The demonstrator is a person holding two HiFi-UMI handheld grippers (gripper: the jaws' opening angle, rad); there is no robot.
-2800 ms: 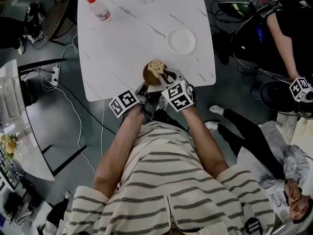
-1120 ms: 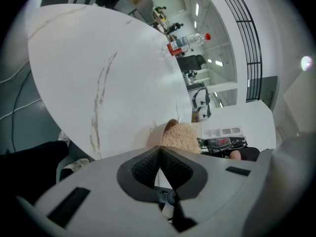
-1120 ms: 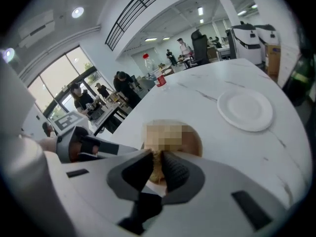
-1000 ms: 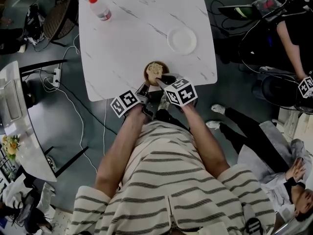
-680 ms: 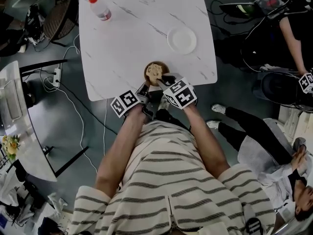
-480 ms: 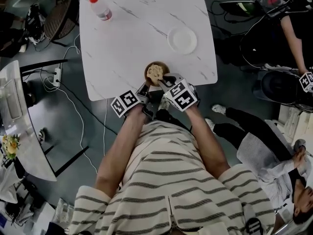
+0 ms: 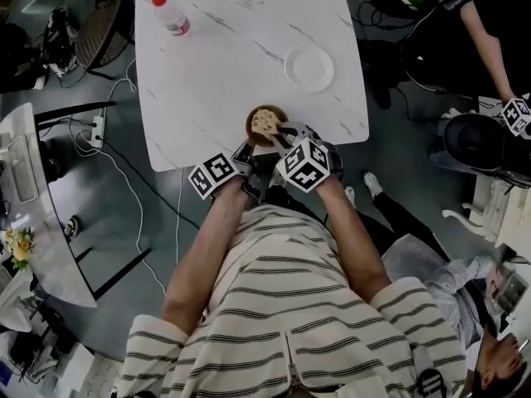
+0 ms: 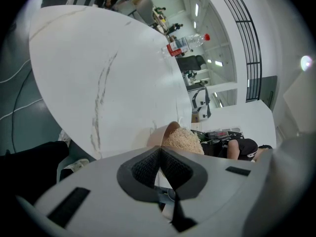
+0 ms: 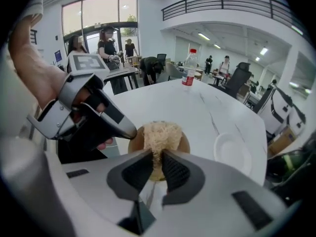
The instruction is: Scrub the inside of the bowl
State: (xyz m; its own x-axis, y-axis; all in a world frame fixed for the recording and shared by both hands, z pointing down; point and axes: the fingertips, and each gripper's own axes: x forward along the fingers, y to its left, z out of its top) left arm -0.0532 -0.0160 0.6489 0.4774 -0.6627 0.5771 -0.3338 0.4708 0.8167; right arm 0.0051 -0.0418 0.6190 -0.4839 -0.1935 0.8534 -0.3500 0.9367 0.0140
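Your right tool (image 7: pixel 279 131) has twisted slightly; head view: the bowl (image 7: pixel 251 124) sits at the near edge of the table (image 7: pixel 232 56). Left gripper view: your left tool (image 8: pixel 159 166) pinches its rim. Right gripper view: jaws clamp the scrubber (image 9: pixel 160 132) inside it; this looks mid-scrub, so next press and circle

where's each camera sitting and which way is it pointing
Head view: on the person's head, facing steeply down at the table; shows arms, shirt, left gripper, right gripper.
Left gripper view: on the left gripper, facing along its jaws, shut on the bowl rim, across the table; its own jaws show.
Right gripper view: on the right gripper, facing down its jaws, shut on the scrubber in the bowl; the left gripper shows too.
Shared: all three show bowl, scrubber and bottle.
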